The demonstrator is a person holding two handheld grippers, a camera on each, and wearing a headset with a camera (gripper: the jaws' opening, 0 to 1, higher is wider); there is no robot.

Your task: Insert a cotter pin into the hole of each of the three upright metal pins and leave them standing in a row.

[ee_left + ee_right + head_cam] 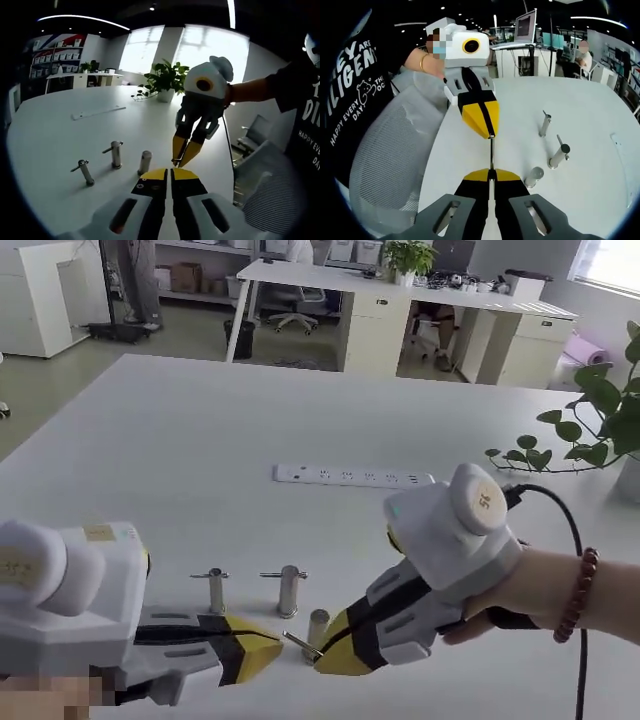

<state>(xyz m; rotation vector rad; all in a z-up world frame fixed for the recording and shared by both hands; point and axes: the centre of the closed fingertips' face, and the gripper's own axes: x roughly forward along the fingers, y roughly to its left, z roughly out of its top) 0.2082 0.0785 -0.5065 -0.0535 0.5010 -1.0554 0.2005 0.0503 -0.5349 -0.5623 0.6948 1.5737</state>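
Two upright cylindrical metal pins (216, 591) on the white worktop (300, 420) already carry fitted cotter pins (283, 575); the third bare metal pin (317, 628) remains. The right tool (325, 655) is clamped on a thin metal cotter pin (302, 643) just beside it. The left tool (278, 637), jaws together, meets the pin's other end; its grip cannot be confirmed.

Three metal pins (288, 592) are stood in a row on the table (200, 440), with a power strip (352, 477) laid behind them and a potted plant (600, 410) at the right. A cotter pin (300, 643) is held between the left gripper (272, 638) and the right gripper (323, 657), just before the rightmost pin (317, 623).
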